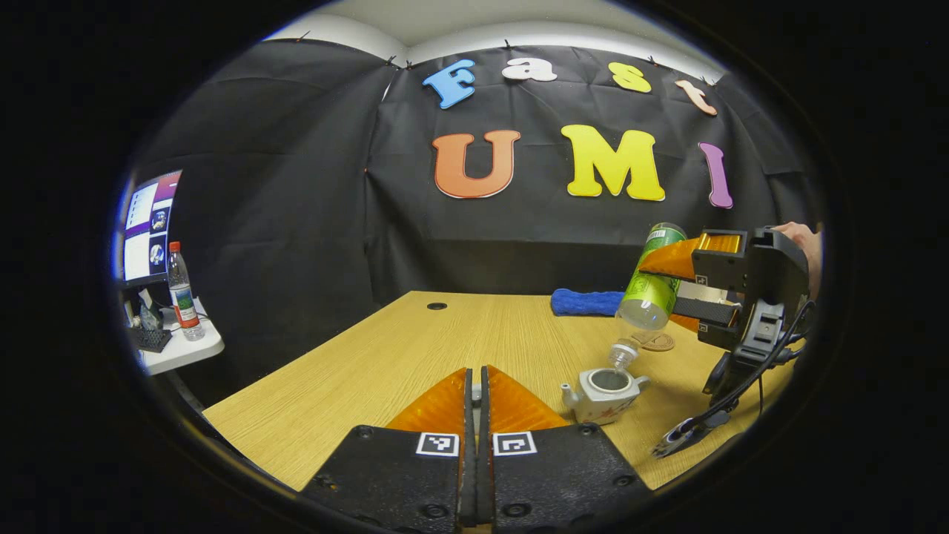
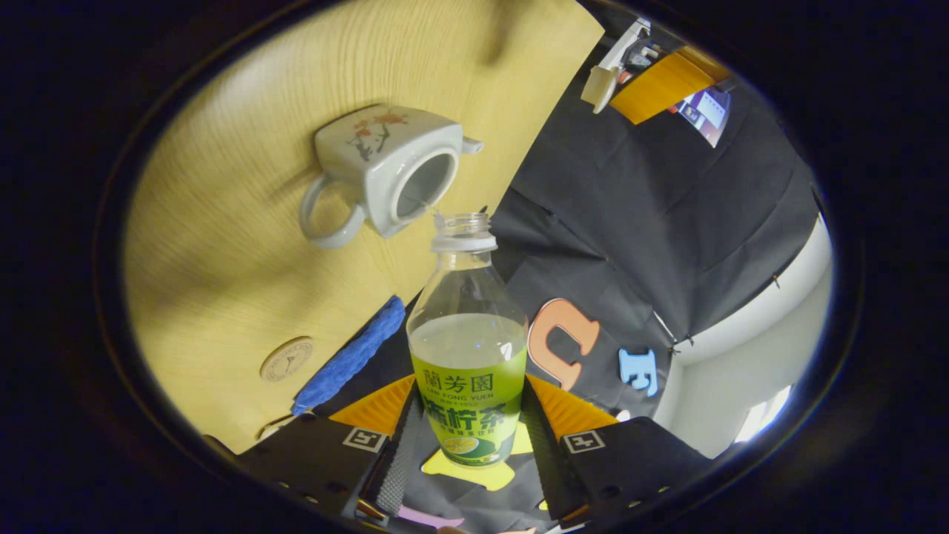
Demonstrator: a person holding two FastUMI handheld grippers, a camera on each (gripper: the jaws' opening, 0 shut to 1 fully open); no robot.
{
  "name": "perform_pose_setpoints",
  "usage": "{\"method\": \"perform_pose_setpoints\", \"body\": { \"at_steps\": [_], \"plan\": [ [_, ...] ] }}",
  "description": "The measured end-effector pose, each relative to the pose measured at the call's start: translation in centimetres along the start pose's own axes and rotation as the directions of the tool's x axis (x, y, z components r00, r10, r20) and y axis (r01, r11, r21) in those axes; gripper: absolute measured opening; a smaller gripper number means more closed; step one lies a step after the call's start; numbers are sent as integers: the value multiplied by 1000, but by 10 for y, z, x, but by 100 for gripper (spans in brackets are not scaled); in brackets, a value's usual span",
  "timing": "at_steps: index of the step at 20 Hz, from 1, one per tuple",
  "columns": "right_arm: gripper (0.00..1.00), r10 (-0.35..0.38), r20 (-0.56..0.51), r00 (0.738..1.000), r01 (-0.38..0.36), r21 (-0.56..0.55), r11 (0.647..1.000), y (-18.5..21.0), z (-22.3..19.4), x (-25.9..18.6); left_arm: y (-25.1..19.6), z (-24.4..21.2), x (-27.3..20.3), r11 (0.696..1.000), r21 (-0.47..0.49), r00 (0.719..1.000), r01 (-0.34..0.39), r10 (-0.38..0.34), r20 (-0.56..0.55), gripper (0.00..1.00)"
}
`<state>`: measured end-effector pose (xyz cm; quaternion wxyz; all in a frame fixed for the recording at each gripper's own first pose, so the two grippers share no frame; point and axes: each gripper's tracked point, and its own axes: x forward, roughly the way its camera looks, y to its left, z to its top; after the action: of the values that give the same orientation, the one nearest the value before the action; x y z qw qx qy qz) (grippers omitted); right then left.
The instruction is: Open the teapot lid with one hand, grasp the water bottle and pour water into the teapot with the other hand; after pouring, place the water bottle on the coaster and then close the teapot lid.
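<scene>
Water bottle [image 2: 468, 348], uncapped, tilted mouth-down just above the lidless teapot [image 1: 604, 393] on the table [image 1: 415, 348]; flow indistinct. Right gripper [image 2: 468, 437] clenched on the bottle. Left gripper [image 1: 478, 400] closed; whether it holds anything is unclear. Coaster [image 1: 656, 341] lies beyond the teapot.

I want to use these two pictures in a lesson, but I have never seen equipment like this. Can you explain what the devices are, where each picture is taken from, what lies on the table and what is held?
A person holds two hand-held grippers, each carrying a fisheye camera that looks along its own two fingers.

In the left gripper view, the left gripper is in front with its fingers together. Farther off is the right gripper, tilting a water bottle over the open teapot.

The right gripper view looks along that bottle, clamped between both fingers, its open mouth near the teapot.

On the wooden table also lie a round coaster and a blue cloth.
</scene>
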<state>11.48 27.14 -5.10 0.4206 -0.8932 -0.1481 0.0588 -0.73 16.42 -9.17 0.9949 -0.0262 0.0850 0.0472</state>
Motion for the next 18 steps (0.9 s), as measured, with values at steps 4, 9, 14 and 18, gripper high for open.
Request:
{"method": "perform_pose_setpoints", "body": {
  "at_steps": [4,9,14,18],
  "plan": [
    [71,-4,2,1000,4,12,1000,2,1,-1,2,-1,-3,1000,-3,1000,-6,6,-2,3],
    [71,46,12,999,-47,160,986,16,2,-1,8,-1,-3,1000,-5,1000,-21,21,2,3],
    [72,145,21,989,-140,432,891,41,1,-5,11,9,-8,999,-3,999,-42,42,20,3],
    [71,196,68,978,-193,642,742,40,-2,-13,1,17,-12,999,1,999,-32,32,29,3]
  ]
}}
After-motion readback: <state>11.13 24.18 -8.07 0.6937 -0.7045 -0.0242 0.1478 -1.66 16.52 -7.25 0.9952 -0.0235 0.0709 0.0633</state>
